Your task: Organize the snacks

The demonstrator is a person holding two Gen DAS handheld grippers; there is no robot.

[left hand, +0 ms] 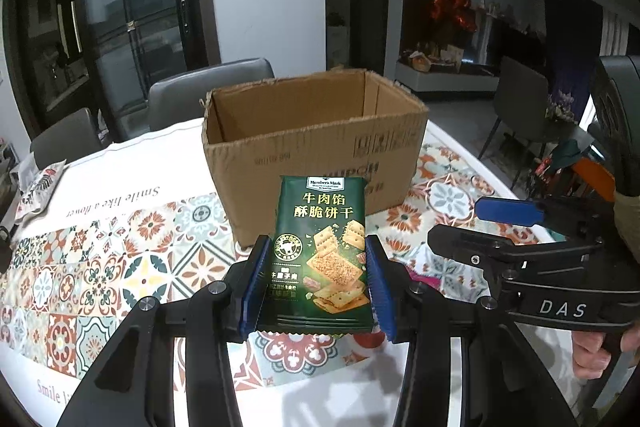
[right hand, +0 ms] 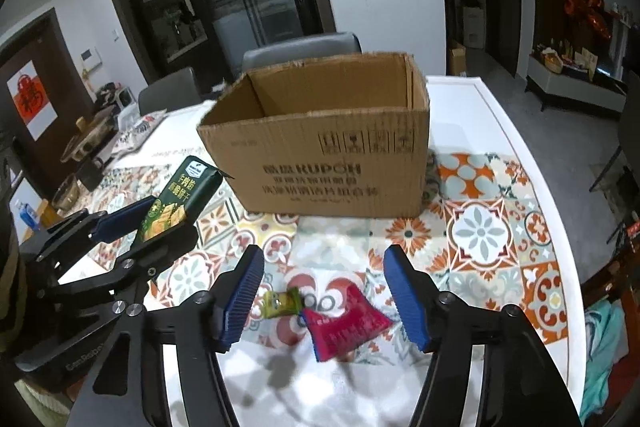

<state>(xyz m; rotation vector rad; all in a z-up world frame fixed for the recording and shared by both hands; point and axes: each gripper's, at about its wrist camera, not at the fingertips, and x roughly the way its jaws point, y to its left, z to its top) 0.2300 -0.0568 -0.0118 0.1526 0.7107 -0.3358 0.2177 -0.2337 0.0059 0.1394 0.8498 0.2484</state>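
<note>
The left gripper sits at the lower centre of the left wrist view, its two blue ribbed fingers clamped on the long edges of a dark green foil cracker packet with yellow lettering and pictured biscuits. The packet stands upright between the pads, its crimped lower edge hanging just below them and its top rising in front of an open brown corrugated cardboard box that stands on the bench, which is covered by a cloth printed with orange, teal and yellow tile patterns. In the right wrist view the same packet shows at the left of the frame, tilted, gripped by the left gripper's fingers just beside the box's near left corner.

The right gripper fills the lower centre of the right wrist view. Its blue ribbed fingers stand well apart and press on nothing. Between and below them, lying on the cloth, are a small yellow-green wrapped sweet and a bright pink flat sachet, the two touching at one corner; neither finger touches either. In the left wrist view the right gripper enters from the right edge with a hand on its handle at the lower right. A white patterned bag lies at the far left of the bench.
</note>
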